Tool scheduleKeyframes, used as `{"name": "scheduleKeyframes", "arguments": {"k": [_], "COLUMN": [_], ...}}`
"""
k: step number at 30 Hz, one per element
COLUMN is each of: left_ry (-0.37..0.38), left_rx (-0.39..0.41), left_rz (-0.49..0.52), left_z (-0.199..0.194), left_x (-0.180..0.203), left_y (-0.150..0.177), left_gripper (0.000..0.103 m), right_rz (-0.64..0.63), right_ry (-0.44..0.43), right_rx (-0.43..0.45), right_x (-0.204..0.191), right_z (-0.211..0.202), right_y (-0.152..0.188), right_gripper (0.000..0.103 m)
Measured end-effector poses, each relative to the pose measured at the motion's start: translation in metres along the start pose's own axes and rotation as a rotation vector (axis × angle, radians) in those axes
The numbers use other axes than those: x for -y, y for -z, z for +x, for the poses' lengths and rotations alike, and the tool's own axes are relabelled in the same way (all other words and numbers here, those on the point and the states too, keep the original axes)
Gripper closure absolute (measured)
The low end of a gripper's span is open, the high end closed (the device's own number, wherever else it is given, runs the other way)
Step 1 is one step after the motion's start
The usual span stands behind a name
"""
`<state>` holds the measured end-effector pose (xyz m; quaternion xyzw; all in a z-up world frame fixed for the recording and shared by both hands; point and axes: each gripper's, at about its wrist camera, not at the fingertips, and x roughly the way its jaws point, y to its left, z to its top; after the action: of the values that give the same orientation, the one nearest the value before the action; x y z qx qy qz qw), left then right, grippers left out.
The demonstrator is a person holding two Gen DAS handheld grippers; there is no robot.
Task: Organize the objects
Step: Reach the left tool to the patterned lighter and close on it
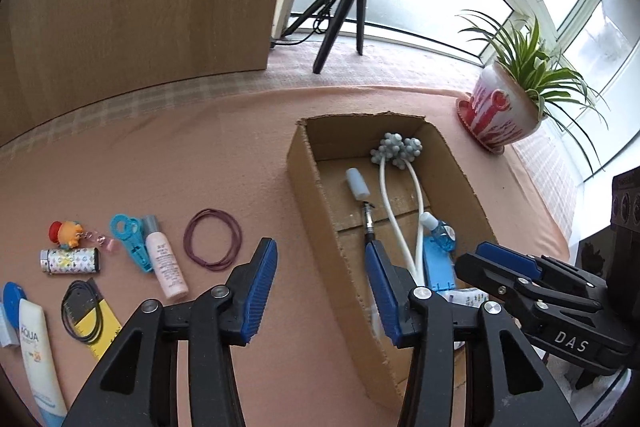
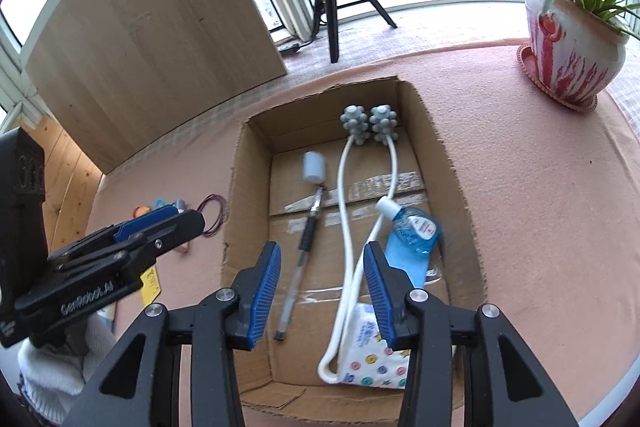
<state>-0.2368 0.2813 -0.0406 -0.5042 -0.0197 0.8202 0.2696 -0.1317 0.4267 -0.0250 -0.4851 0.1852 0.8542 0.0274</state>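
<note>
Both tools empty, left tool [image 1: 322, 291] and right tool [image 2: 322, 291] spread apart; risk: left snagging cardboard box [image 1: 316, 227] wall reaching for hair ties [image 1: 213, 245].

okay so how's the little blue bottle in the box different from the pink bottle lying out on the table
The blue bottle lies inside the cardboard box; the pink bottle lies outside it on the pink tablecloth.
The blue bottle is clear, squat and filled with blue liquid; the pink bottle is opaque, slim and taller.
The blue bottle has a white cap; the pink bottle has a grey one.
Both lie on their sides, untouched by either gripper.
</note>
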Motion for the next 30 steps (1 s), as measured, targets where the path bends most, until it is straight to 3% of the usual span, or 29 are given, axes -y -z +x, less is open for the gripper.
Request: {"name": "scheduleKeyframes", "arguments": {"k": [9, 16, 24, 30], "left_ry": [-0.143, -0.212, -0.255, -0.236], "left_rx": [-0.055, -0.104, -0.166, -0.159], "left_rz": [-0.093, -0.239, -0.353, -0.343], "left_z": [-0.011, -0.005, 0.014, 0.018], "left_x": [-0.091, -0.18, -0.24, -0.247], "left_y": [0.001, -0.022, -0.029, -0.015], "left_gripper": [0.051, 0.051, 0.051, 0.059], "right_rz": [-0.008, -0.034, -0.036, -0.066], "right_ry": [-0.065, -0.085, -0.077, -0.079], "right_rx": [-0.006, -0.024, -0.045, -0.044], "right_x": [-0.034, -0.057, -0.06, -0.069], "right_z": [-0.006, -0.006, -0.005, -0.005], "right_y": [0.014, 0.028, 0.037, 0.034], "right_gripper": [0.063, 0.062, 0.062, 0.062]}}
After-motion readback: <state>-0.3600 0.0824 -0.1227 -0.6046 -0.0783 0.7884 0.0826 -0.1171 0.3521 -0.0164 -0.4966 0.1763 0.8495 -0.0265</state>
